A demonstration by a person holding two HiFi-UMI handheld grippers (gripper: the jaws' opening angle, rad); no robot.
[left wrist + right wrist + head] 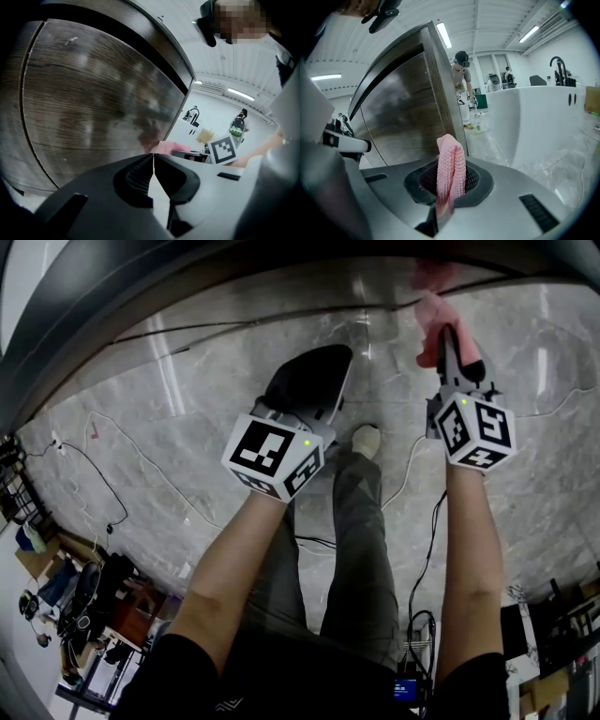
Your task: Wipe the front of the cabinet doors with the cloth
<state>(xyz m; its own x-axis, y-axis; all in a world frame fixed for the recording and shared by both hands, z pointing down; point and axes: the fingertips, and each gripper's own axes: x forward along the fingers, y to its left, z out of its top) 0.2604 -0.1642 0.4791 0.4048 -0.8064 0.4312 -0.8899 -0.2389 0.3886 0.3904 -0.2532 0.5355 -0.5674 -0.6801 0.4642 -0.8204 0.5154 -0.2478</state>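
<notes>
Cloth (451,171): pink knitted strip folded into a narrow loop, long axis along the jaws, looped end sticking out past the tips toward the cabinet door (405,119). Can't tell if it touches. Right gripper (449,186) is clamped on the cloth's lower end. Door is dark, glossy wood grain. Left gripper (153,161) faces the door, jaws pressed together, holding nothing.

All 3 views are fisheye: straight lines bow and the corners go black. Strip lights (444,34) at 12 o'clock in the right gripper view give bright, even light. The floor (216,381) carries glare streaks at 10 o'clock. The door (93,103) shows a hazy sheen. The cloth (451,173) is sharp.
</notes>
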